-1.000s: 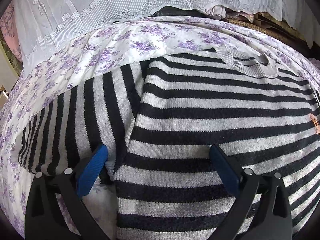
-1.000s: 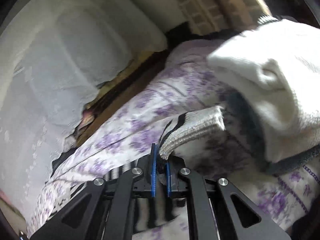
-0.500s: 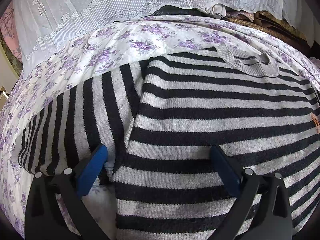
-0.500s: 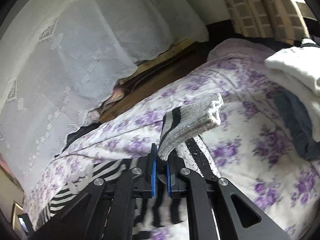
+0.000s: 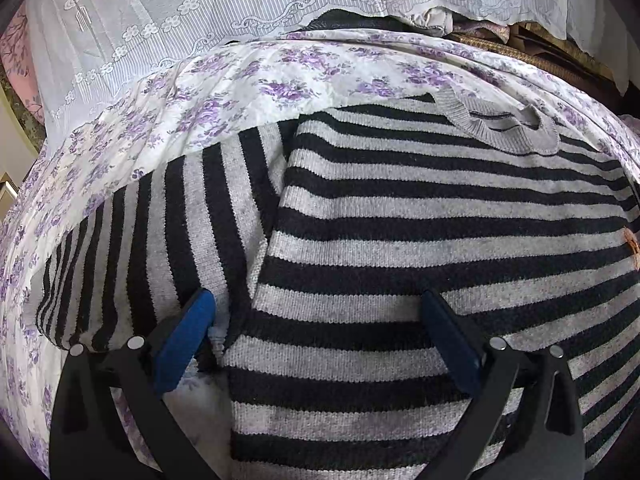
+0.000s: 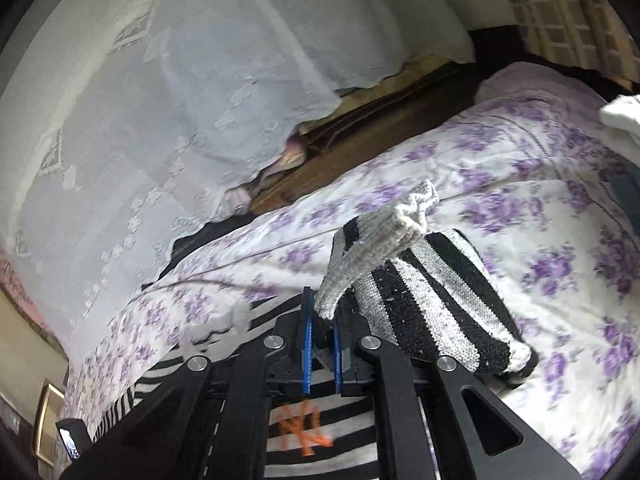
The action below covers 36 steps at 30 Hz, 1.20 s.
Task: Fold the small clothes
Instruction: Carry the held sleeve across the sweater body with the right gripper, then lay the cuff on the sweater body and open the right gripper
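Note:
A small black-and-grey striped sweater point(image 5: 420, 232) lies flat on the bed, collar point(image 5: 496, 128) at the far side, its left sleeve point(image 5: 160, 232) spread out. My left gripper point(image 5: 316, 320) is open, low over the sweater's lower left, one blue finger point(image 5: 180, 344) at the sleeve's armpit. My right gripper point(image 6: 320, 344) is shut on the grey cuff point(image 6: 372, 248) of the right sleeve point(image 6: 436, 304) and holds it lifted over the sweater body, whose orange logo point(image 6: 304, 428) shows below.
A white sheet with purple flowers point(image 5: 248, 76) covers the bed. White lace curtain point(image 5: 224, 4) hangs behind it, over a dark wooden frame point(image 6: 360, 144). White and dark garments point(image 6: 624, 128) lie at the right edge.
My right gripper has carried the sleeve cuff left, away from the white garment and over the sweater body. My left gripper has stayed still and open.

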Available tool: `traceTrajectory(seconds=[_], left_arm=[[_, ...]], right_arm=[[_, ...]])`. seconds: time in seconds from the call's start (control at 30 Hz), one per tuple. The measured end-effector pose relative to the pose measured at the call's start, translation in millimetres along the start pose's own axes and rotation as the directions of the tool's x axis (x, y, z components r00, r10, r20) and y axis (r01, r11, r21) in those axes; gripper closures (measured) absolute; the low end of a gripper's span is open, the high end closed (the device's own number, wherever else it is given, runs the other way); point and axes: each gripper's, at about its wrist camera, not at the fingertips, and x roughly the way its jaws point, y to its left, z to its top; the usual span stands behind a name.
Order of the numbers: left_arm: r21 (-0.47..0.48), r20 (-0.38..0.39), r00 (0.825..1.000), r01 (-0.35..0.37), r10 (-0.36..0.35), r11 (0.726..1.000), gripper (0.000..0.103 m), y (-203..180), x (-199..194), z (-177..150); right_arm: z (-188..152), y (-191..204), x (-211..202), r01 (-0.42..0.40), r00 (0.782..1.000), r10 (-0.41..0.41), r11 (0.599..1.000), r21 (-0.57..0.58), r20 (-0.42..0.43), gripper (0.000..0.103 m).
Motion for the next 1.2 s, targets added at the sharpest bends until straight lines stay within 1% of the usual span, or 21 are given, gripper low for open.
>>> traceTrajectory(seconds=[0.2,0.27,0.3,0.4,0.43,0.47,0.53,0.63,0.67,0.7,0.73,0.77,0.8,0.83,0.87,0.9,0.97,1.0,1.07,1.17,1.2], left_arm=[[0.0,-0.001,1.0,0.001,-0.001,1.0,0.004,0.1,-0.1,0.6],[-0.005,0.002,1.0,0.018,-0.018,1.0,0.004,2.0,-1.7,1.3],[-0.013,0.003,0.999,0.037,-0.037,0.999,0.004,4.2,-2.7,2.3],[-0.068,-0.006,0.988,0.155,-0.156,0.986,0.004,15.2,-8.2,10.0],[-0.101,-0.015,0.972,0.23,-0.233,0.968,0.004,19.9,-10.4,13.3],[-0.125,-0.018,0.961,0.271,-0.275,0.954,0.004,21.9,-12.2,16.5],[-0.154,-0.014,0.948,0.311,-0.317,0.938,0.004,24.1,-15.7,22.6],[-0.178,-0.032,0.902,0.418,-0.43,0.891,0.004,17.7,-16.8,33.5],[-0.188,-0.036,0.884,0.453,-0.467,0.872,0.004,12.4,-17.9,37.6],[-0.186,-0.035,0.871,0.476,-0.489,0.86,0.004,7.3,-19.3,40.9],[-0.168,-0.03,0.86,0.499,-0.51,0.85,0.004,-1.2,-22.4,45.5],[-0.142,-0.023,0.855,0.511,-0.519,0.848,0.004,-10.7,-26.0,49.8],[-0.116,-0.02,0.856,0.512,-0.517,0.851,0.004,-20.0,-28.7,52.3],[-0.09,-0.021,0.861,0.504,-0.508,0.859,0.004,-29.0,-30.2,53.8],[-0.065,-0.022,0.876,0.48,-0.482,0.875,0.004,-38.7,-30.2,54.4],[-0.053,-0.023,0.886,0.462,-0.464,0.885,0.004,-45.2,-29.4,54.8],[-0.033,-0.04,0.891,0.45,-0.451,0.892,0.004,-55.7,-25.4,51.2],[-0.029,-0.048,0.89,0.452,-0.453,0.891,0.004,-58.4,-23.1,49.8],[-0.049,-0.061,0.873,0.482,-0.485,0.875,0.004,-59.7,-18.8,49.6],[-0.074,-0.063,0.853,0.514,-0.518,0.855,0.004,-66.2,-13.3,54.3],[-0.085,-0.071,0.85,0.517,-0.522,0.852,0.004,-69.3,-11.7,55.6]], right_arm=[[-15.8,37.3,7.8,-0.051,0.998,0.049,0.997,-0.059,-0.046,0.094],[-21.5,48.6,10.8,-0.073,0.996,0.068,0.995,-0.073,-0.062,0.094],[-24.5,54.0,12.4,-0.087,0.994,0.082,0.993,-0.076,-0.071,0.094],[-34.5,67.3,19.1,-0.13,0.987,0.122,0.989,-0.076,-0.106,0.094],[-38.3,72.4,22.1,-0.144,0.984,0.134,0.987,-0.077,-0.12,0.094],[-42.2,77.2,25.5,-0.156,0.98,0.144,0.984,-0.081,-0.134,0.094],[-52.4,90.5,34.0,-0.176,0.974,0.158,0.979,-0.103,-0.163,0.094],[-66.9,104.1,45.0,-0.189,0.967,0.159,0.972,-0.14,-0.199,0.095],[-72.2,107.3,48.4,-0.19,0.966,0.155,0.969,-0.157,-0.209,0.095],[-81.0,111.4,54.5,-0.185,0.964,0.14,0.964,-0.192,-0.228,0.094],[-86.7,114.4,60.1,-0.185,0.959,0.127,0.958,-0.219,-0.253,0.091],[-94.9,118.4,68.8,-0.188,0.947,0.106,0.948,-0.256,-0.303,0.087],[-103.9,120.3,80.4,-0.201,0.925,0.09,0.94,-0.275,-0.37,0.084],[-107.9,118.9,85.6,-0.214,0.909,0.092,0.94,-0.267,-0.406,0.073],[-108.6,117.1,85.1,-0.228,0.901,0.104,0.939,-0.256,-0.422,0.07],[-106.6,116.3,81.8,-0.231,0.9,0.108,0.939,-0.255,-0.421,0.069],[-100.3,115.0,69.9,-0.243,0.9,0.116,0.934,-0.263,-0.42,0.052],[-96.3,114.6,61.5,-0.242,0.907,0.109,0.926,-0.29,-0.408,0.051],[-91.0,111.5,50.5,-0.229,0.92,0.093,0.916,-0.33,-0.382,0.047],[-83.5,96.3,48.4,-0.214,0.918,0.086,0.929,-0.301,-0.388,0.046],[-80.8,91.1,48.1,-0.211,0.918,0.089,0.935,-0.287,-0.386,0.046]])
